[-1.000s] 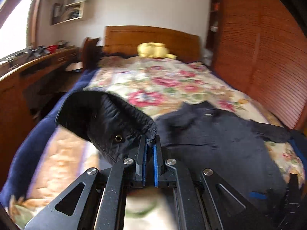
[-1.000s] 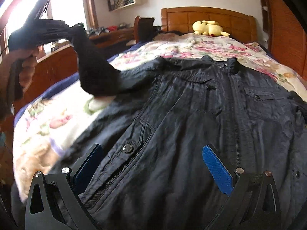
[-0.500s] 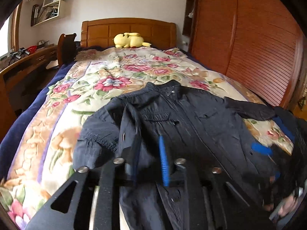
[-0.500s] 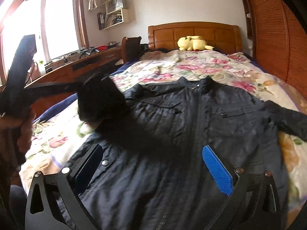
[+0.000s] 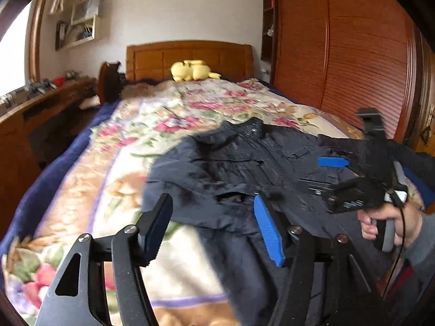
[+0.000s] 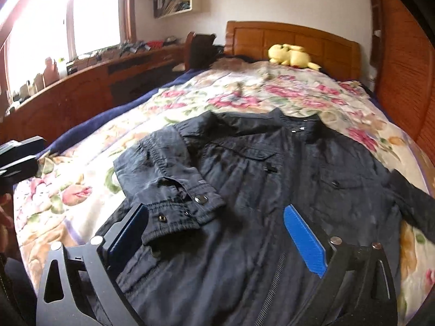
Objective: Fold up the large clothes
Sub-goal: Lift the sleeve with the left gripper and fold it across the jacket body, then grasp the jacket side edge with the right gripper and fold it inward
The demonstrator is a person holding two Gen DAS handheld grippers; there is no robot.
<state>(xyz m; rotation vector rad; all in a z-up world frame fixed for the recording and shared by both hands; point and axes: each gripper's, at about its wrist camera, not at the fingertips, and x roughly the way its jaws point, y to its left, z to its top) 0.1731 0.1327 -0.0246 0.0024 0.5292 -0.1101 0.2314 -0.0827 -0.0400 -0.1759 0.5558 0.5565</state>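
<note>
- A dark navy jacket (image 6: 285,190) is spread front-up on the bed (image 6: 239,100), over a floral bedspread, with its collar pointed toward the wooden headboard (image 6: 293,43).
- The jacket's left sleeve (image 6: 174,179) is laid folded across the chest, its snap-buttoned cuff resting near the centre zip.
- The other sleeve (image 6: 413,201) is stretched out toward the right edge of the bed.
- The left gripper (image 5: 214,228) is seen with its fingers apart, having just been opening; nothing is clamped between them, and the folded sleeve lies just beyond the tips.
- The right gripper (image 6: 217,241) is held over the jacket's lower front with its fingers spread wide, having just closed slightly; fabric is seen beneath them but is not pinched.
- In the left wrist view, the right gripper is held by a hand (image 5: 388,222) at the right, above the outstretched sleeve.
- A yellow plush toy (image 6: 291,55) is set at the head of the bed.
- A wooden counter (image 6: 81,87) crowded with small items runs under the window.
</note>
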